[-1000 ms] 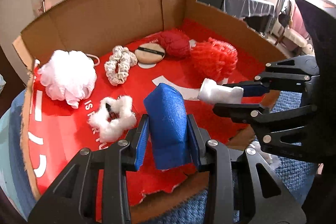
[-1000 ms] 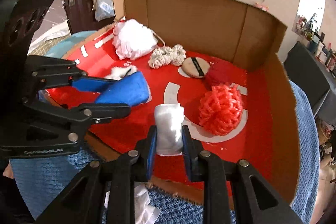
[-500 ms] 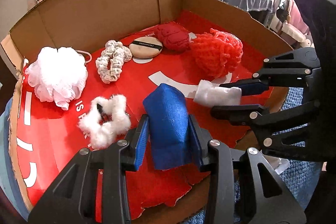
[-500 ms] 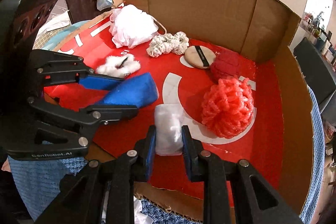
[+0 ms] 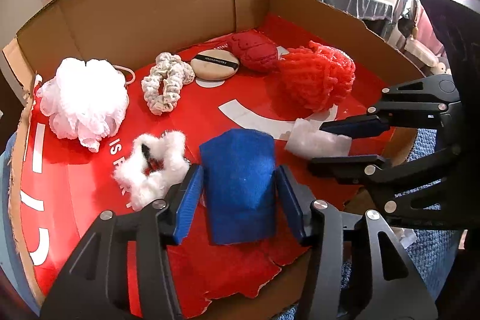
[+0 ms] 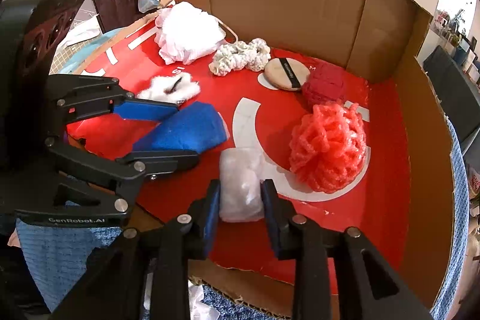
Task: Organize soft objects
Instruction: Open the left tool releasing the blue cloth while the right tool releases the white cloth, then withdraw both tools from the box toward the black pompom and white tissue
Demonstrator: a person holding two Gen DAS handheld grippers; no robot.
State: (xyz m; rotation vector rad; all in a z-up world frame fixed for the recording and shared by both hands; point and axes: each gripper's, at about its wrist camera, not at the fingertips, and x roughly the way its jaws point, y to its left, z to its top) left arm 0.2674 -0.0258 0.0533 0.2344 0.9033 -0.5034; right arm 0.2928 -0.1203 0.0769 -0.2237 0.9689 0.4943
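Observation:
A blue sponge [image 5: 240, 182] lies on the red floor of the cardboard box [image 5: 168, 5], between the pads of my left gripper [image 5: 240, 197], which is open with gaps on both sides. It also shows in the right wrist view [image 6: 186, 134]. A white cotton pad [image 6: 240, 185] lies on the red floor between the pads of my right gripper [image 6: 241, 212], which is open around it. The pad shows in the left wrist view [image 5: 315, 140] too.
In the box lie a white mesh pouf [image 5: 84, 101], a fluffy white scrunchie [image 5: 153, 167], a cream crocheted scrunchie [image 5: 165, 86], a beige powder puff [image 5: 214, 65], a dark red knitted ball [image 5: 255, 50] and a red mesh pouf [image 5: 318, 80]. Blue cloth [image 6: 60, 260] covers the table.
Both grippers have moved forward and down into the box and opened. The blue sponge and the white pad now rest on the red floor, released from the pads.

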